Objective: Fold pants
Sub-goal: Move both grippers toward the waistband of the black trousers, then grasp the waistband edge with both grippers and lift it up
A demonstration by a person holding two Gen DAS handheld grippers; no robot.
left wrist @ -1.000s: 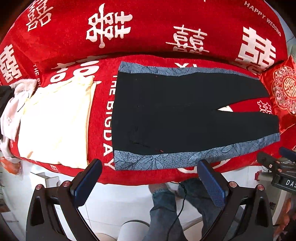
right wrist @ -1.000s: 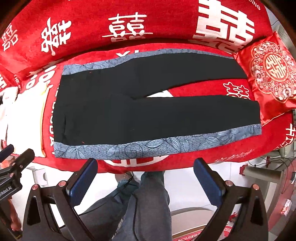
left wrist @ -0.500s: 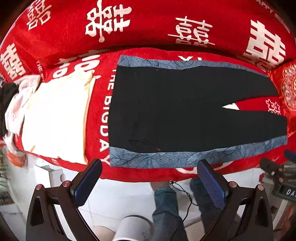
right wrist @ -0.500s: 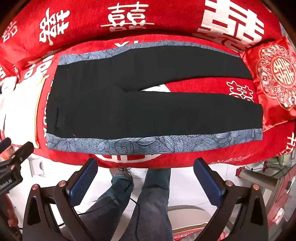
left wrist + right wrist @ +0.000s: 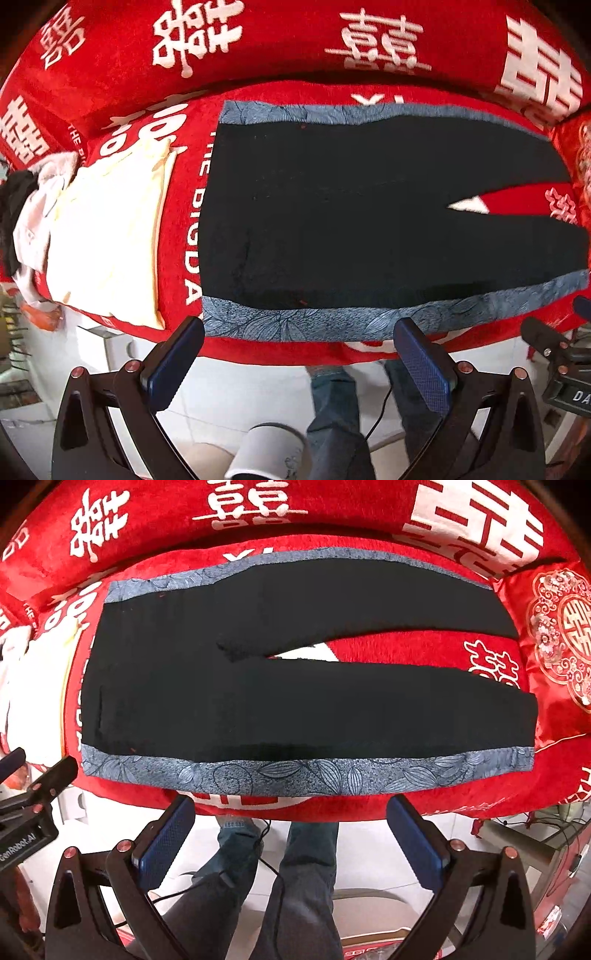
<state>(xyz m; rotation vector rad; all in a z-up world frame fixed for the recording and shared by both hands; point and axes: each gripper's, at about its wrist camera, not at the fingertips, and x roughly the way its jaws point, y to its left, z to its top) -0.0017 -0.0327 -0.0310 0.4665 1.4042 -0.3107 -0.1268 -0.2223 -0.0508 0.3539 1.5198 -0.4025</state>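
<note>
Black pants (image 5: 369, 210) with grey-blue leaf-print side stripes lie flat on a red sofa seat, waist at the left, legs running right. They also show in the right wrist view (image 5: 295, 679). My left gripper (image 5: 299, 343) is open and empty, hovering at the sofa's front edge just below the near stripe by the waist. My right gripper (image 5: 291, 819) is open and empty, just below the near stripe at mid-leg. Neither touches the cloth.
A folded cream garment (image 5: 107, 236) lies left of the pants, with a white and black pile (image 5: 26, 210) beyond it. A red embroidered cushion (image 5: 557, 635) sits at the right end. The person's jeans-clad legs (image 5: 295, 886) stand below, on a white floor.
Both grippers have moved closer to the sofa's front edge, so the pants look larger. The jaws stay open. The pants have not moved.
</note>
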